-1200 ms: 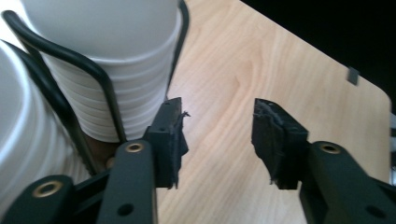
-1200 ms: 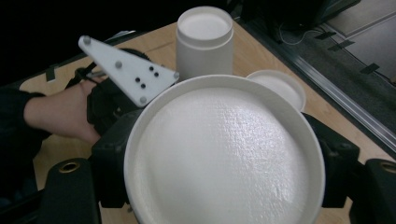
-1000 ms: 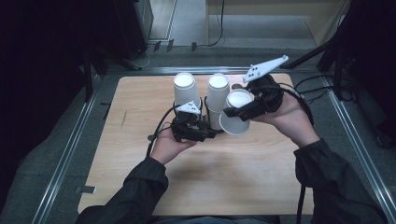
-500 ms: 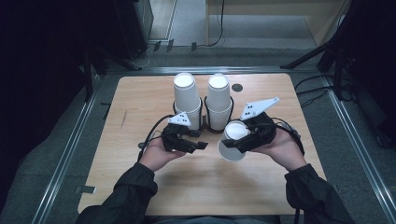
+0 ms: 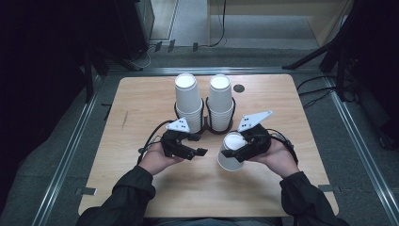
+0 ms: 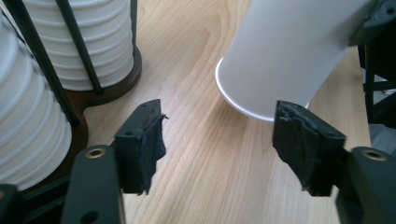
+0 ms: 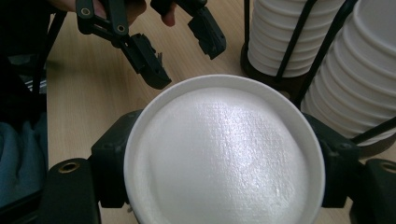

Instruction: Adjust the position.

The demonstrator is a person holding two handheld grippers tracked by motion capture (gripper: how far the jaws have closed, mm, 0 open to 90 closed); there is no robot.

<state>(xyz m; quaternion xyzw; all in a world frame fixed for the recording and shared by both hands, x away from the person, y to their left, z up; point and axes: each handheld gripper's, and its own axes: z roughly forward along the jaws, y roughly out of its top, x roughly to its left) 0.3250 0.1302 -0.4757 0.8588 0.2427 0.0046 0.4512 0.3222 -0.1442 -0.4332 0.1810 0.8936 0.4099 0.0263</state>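
Two stacks of upturned white paper cups, left stack point(image 5: 187, 100) and right stack point(image 5: 220, 99), stand in black wire holders at the table's far middle. My right gripper point(image 5: 235, 149) is shut on a single white cup point(image 5: 229, 157), held tilted in front of the stacks. That cup's closed end point(image 7: 219, 140) faces the right gripper view, between my right gripper's point(image 7: 224, 161) jaws. The cup's lower rim point(image 6: 243, 100) is close to the tabletop. My left gripper point(image 5: 200, 145) sits just left of the cup and points at it. Its jaws have just been opening, and my left gripper point(image 6: 219, 123) has nothing in it.
The wooden table point(image 5: 141, 108) has bare room on both sides of the holders and along its near edge. A dark round spot point(image 5: 239, 88) lies at the back right of the stacks. The holders' dark base point(image 6: 109, 91) stands close to my left gripper.
My right gripper has come down from the top of the right stack toward the person with the single cup. My left gripper shifted slightly nearer and its jaws stand wider.
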